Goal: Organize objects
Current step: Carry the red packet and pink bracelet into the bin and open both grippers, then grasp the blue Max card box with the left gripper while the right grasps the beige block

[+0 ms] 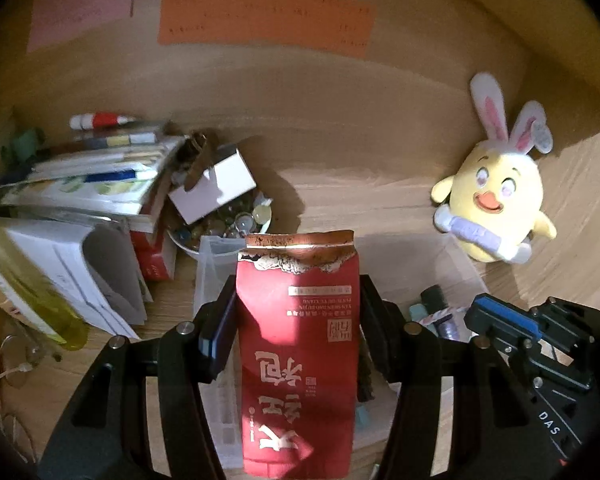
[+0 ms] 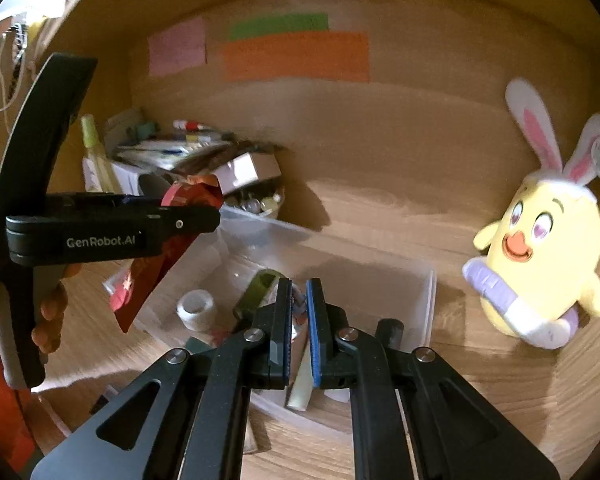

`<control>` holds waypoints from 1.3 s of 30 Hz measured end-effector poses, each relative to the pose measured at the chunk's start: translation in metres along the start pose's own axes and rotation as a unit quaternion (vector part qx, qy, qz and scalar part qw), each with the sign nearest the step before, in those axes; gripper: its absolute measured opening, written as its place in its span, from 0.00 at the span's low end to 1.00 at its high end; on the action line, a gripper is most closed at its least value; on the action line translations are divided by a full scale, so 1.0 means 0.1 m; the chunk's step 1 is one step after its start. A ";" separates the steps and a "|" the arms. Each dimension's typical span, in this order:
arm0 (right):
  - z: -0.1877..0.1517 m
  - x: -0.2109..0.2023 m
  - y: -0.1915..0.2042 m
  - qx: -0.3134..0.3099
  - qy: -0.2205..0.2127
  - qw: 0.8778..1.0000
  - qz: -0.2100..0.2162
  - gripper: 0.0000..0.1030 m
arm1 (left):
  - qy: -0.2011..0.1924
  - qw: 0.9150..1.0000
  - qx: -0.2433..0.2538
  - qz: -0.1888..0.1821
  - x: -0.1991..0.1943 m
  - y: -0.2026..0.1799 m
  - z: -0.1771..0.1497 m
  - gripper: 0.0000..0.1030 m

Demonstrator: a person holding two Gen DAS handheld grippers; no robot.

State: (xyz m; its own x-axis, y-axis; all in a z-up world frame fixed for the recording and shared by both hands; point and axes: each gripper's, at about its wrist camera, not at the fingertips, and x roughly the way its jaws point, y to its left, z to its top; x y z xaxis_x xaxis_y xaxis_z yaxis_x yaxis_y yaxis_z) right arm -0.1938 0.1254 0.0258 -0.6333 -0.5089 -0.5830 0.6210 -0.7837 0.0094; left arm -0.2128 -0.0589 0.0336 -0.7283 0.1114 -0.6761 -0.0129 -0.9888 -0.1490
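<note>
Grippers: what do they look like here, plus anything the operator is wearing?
Both matte black with slotted linkage arms and silver pivot screws. Right gripper has blue pads. Left gripper carries white GenRobot.AI lettering and a grey-edged handle. An orange-red sleeve shows.

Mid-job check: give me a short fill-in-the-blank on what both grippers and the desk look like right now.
1. The left gripper is shut on a ____ pouch.
2. The right gripper holds ____.
3. The plush chick wears ____ ears.
4. Below the right gripper sits a clear plastic ____ of small items.

Missing words: red; nothing; bunny; bin
</note>
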 end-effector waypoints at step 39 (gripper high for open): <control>-0.11 0.22 -0.13 -0.002 0.042 0.997 -0.058 0.56 | -0.014 1.000 0.021 -0.001 -0.42 -0.10 -0.33 0.92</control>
State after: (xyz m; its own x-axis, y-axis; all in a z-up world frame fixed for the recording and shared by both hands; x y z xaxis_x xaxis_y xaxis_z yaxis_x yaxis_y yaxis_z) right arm -0.2111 0.1279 0.0039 -0.6600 -0.3838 -0.6458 0.5487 -0.8335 -0.0655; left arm -0.1590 -0.0504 0.0395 -0.7468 0.1119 -0.6556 -0.0439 -0.9919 -0.1193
